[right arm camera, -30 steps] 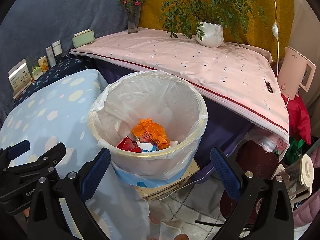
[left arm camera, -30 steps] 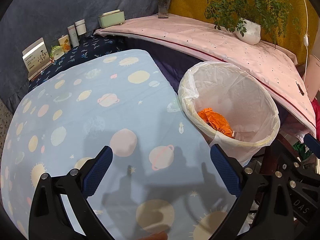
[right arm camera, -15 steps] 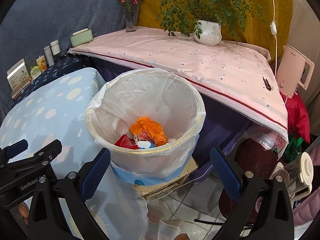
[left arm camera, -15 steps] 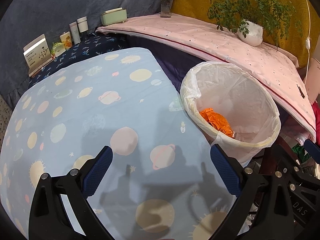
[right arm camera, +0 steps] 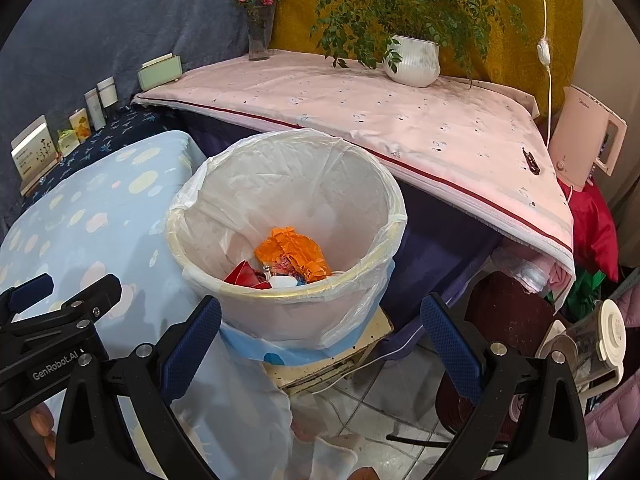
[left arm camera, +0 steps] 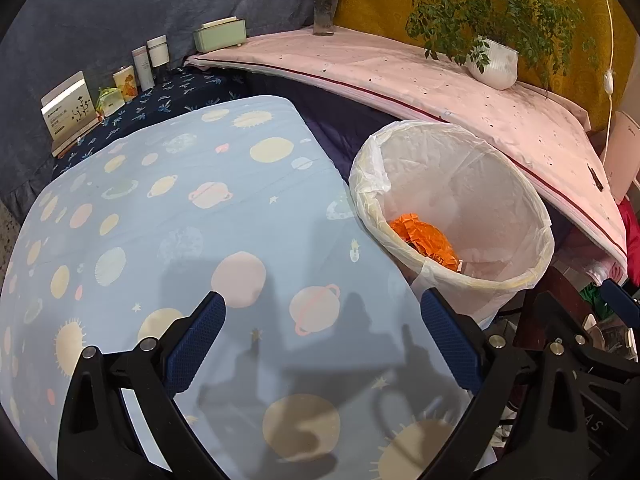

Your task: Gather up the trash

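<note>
**Trash in the bin, both tools empty**

Trash [right arm camera: 294, 254] lying at the bottom of the lined bin [right arm camera: 384, 200]: crumpled orange paper on top, red scraps and a small white piece beside it. Bin standing on a low box just off the right edge of the table [left arm camera: 168, 208], between that edge and the pink-covered shelf [right arm camera: 400, 120] behind.

Left tool [left arm camera: 320, 344] spread wide, nothing between its blue pads, hovering over the near part of the table. Right tool [right arm camera: 320, 346] likewise wide apart and holding nothing, poised over the floor near the bin's front wall, the bin mouth straight ahead and slightly above its fingers.

No loose trash visible on the planet-print cloth anywhere in the left wrist view; only shadows of the tools on it. Small boxes and bottles lined up along the far left edge on the dark cloth, looking like kept items rather than litter, though hard to say for certain.

Key relation for any coming move: bin to the right of the left tool and directly in front of the right tool, so right hand much the nearer to the bin. Bin opening roughly round, tilted toward the viewer in both views, with no long axis to line up on.

Judged from this: collecting probably finished or close to it, unless litter lies out of view. Risk worth noting: thin liner folded loosely over the rim, easy to snag with a finger tip.
</note>
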### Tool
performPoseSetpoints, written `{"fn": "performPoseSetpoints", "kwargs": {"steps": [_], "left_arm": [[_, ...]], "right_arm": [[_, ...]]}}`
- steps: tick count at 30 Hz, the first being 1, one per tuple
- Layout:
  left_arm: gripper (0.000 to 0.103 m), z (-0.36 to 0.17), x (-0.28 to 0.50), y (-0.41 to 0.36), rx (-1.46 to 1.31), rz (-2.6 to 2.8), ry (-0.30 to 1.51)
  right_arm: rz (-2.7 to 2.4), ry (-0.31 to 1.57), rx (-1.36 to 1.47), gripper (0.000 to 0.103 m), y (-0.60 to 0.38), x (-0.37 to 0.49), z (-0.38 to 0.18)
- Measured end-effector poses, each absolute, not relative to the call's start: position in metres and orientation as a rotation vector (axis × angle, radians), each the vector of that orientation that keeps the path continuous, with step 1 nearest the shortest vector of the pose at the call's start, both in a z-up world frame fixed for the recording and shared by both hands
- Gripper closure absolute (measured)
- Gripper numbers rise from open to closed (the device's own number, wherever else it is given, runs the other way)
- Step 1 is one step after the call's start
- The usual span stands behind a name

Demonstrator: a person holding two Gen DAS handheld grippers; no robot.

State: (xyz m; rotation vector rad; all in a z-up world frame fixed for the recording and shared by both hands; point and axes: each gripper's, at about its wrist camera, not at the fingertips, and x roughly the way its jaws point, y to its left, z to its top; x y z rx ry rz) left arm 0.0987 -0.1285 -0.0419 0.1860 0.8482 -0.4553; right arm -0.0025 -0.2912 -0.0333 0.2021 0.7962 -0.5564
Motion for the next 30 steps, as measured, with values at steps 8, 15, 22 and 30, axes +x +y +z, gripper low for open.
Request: {"fn": "performPoseSetpoints", "kwargs": {"steps": [8,15,22,30], "left_arm": [[0.009,-0.0422,0.0981,-0.1291,0.187,-0.456,0.848],[0.009,-0.0427,0.0979,-0.1291,0.188,-0.456,0.849],[0.009,-0.0428,0.0974,-0.1293,0.189,-0.456,0.845],[0.009,-0.0433,0.0984,-0.1281,0.184,-0.444,0.844]], "right_arm": [[-0.554,0.799,0.203,0.007,-0.2906,-0.0031,-0.034],[-0.553,0.798,0.205,0.007,-0.2906,-0.0031,-0.0342],[-0.553,0.799,0.204,0.007,-0.2907,-0.0032,-0.0342],[-0.553,0.8,0.204,0.007,-0.2903,-0.0033,-0.0348]]}}
